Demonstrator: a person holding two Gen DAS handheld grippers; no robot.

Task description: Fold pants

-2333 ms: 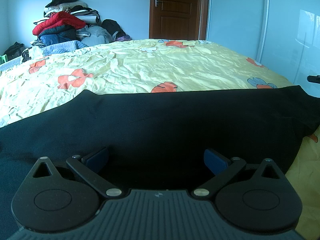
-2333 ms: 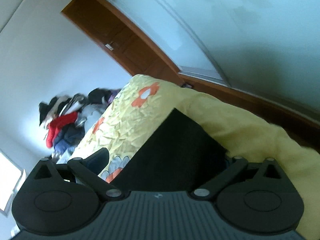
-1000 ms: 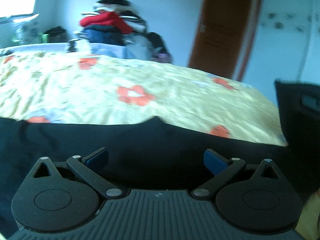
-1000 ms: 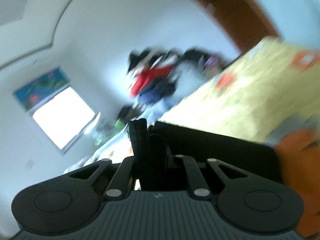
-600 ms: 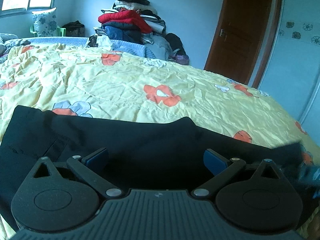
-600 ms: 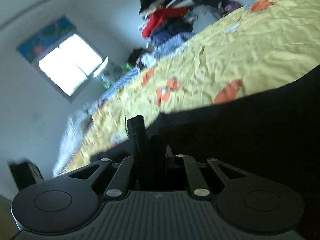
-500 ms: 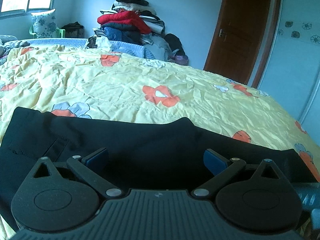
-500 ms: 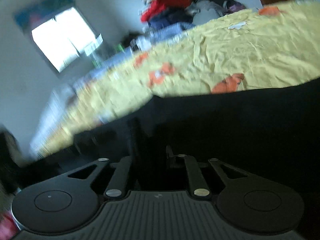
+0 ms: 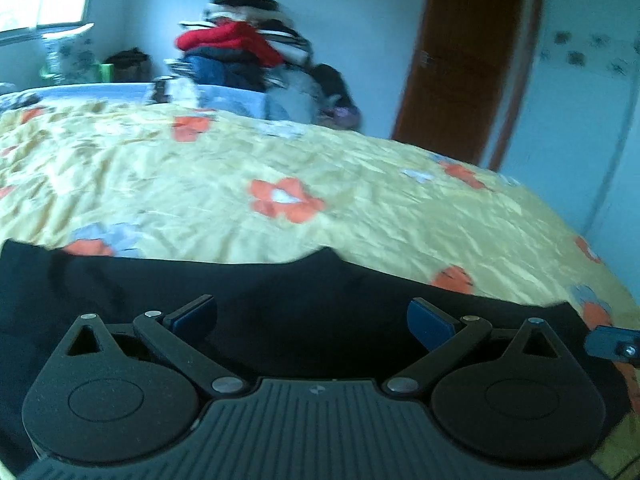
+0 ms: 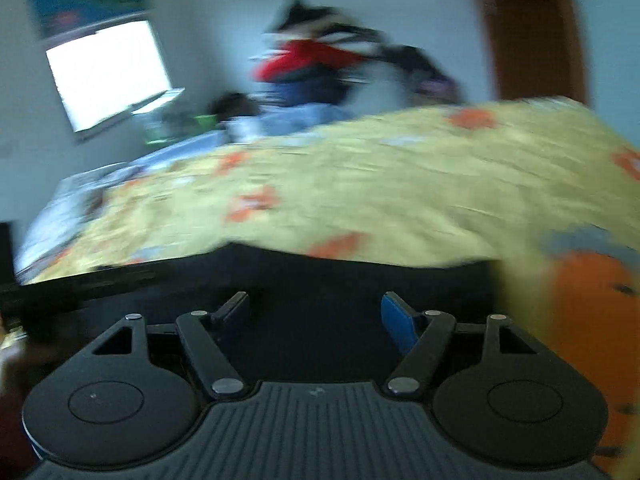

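The black pants (image 9: 280, 292) lie flat across the near edge of the bed, and they also show in the blurred right wrist view (image 10: 320, 280). My left gripper (image 9: 312, 316) is open and empty, low over the pants. My right gripper (image 10: 316, 314) is open and empty, also low over the pants near their right end. A blue finger of the right gripper (image 9: 608, 342) shows at the right edge of the left wrist view.
The bed has a yellow flowered cover (image 9: 320, 184). A pile of clothes (image 9: 244, 52) is stacked at the far side. A brown door (image 9: 468, 64) stands at the back right, a window (image 10: 108, 76) at the back left.
My right gripper was shut on a fold of the pants and carried it leftward; now it has let go and stands open. The left gripper has stayed open, shifting slightly.
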